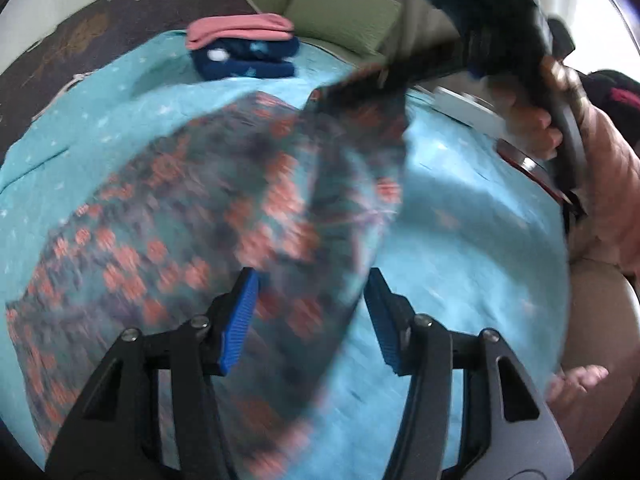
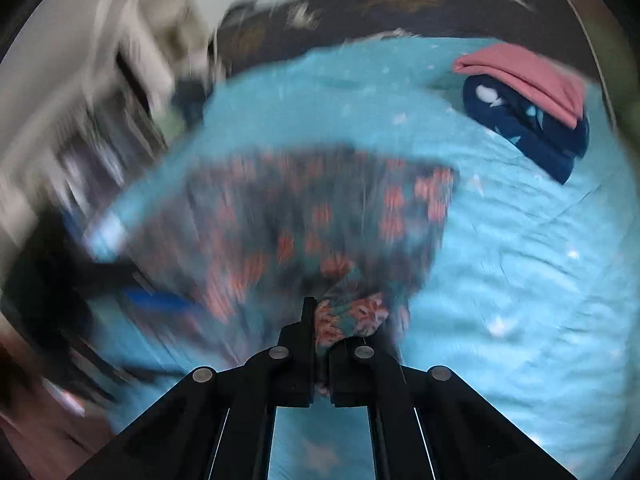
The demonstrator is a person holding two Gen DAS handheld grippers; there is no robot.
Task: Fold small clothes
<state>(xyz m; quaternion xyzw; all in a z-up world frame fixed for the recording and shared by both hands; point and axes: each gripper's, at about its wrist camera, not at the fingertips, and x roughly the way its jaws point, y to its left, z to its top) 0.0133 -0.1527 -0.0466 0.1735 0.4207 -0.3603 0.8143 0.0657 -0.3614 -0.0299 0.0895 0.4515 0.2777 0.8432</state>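
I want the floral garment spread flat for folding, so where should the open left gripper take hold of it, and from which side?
Probably the free edge of the floral garment hanging just ahead of the left gripper, coming from above. The right gripper is shut on the far corner, so the cloth drapes between them over the turquoise blanket. A thin hanging edge suits open jaws; blur hides the exact hem.

Matt printed cloth garment (image 1: 224,216)

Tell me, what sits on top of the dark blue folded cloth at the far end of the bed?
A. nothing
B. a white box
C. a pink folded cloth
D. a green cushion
C: the pink cloth lies folded on the blue cloth, in both views.
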